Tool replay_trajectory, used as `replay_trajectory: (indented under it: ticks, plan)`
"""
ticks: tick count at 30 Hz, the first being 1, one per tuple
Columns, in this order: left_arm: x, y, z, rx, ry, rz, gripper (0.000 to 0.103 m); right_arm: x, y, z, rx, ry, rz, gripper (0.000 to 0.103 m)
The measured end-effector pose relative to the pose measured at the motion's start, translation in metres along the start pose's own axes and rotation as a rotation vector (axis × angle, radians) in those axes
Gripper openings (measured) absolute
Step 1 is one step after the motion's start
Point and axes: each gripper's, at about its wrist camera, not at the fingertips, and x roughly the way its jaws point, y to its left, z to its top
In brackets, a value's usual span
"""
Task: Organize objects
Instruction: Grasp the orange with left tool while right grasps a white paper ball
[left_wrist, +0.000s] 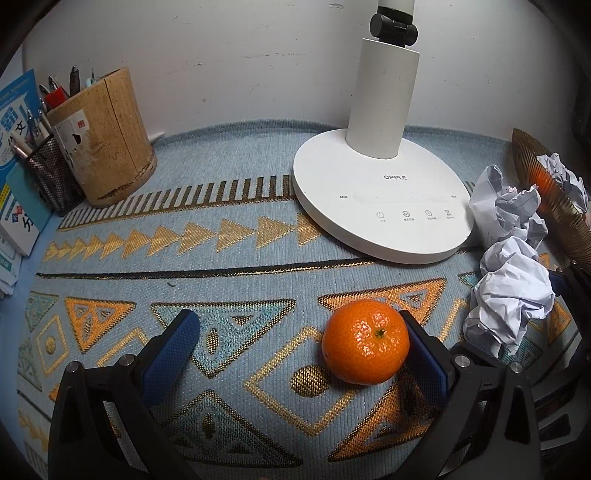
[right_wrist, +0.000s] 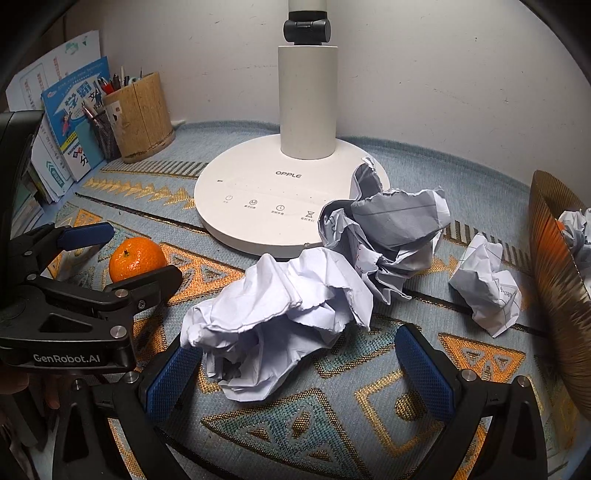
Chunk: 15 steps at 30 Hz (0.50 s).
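Books (right_wrist: 64, 122) and a wooden pen holder (left_wrist: 110, 136) line the worktop's left edge, on a patterned blue cloth (left_wrist: 236, 258). The left gripper (left_wrist: 301, 334) stands with jaws released, wide apart, a tangerine (left_wrist: 365, 341) resting on the cloth between them and touching the right-hand pad. Behind sits the white base of an OPPLE desk lamp (left_wrist: 380, 206). The right gripper (right_wrist: 299, 367) also has its jaws spread, the nearest ball of crumpled paper (right_wrist: 280, 314) lying between them against the left pad. Two more paper balls (right_wrist: 388, 229) lie beyond. At far right, a ribbed gold bowl (right_wrist: 554, 280) holds paper and, apparently, something orange.
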Motion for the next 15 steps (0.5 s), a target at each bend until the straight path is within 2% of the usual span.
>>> replay_trajectory:
  ticks: [15]
  plan:
    - [0.0014,0.0003,-0.0008,0.0,0.0,0.0,0.103,0.0003,-0.0008,0.0,0.0,0.0,0.0,0.103]
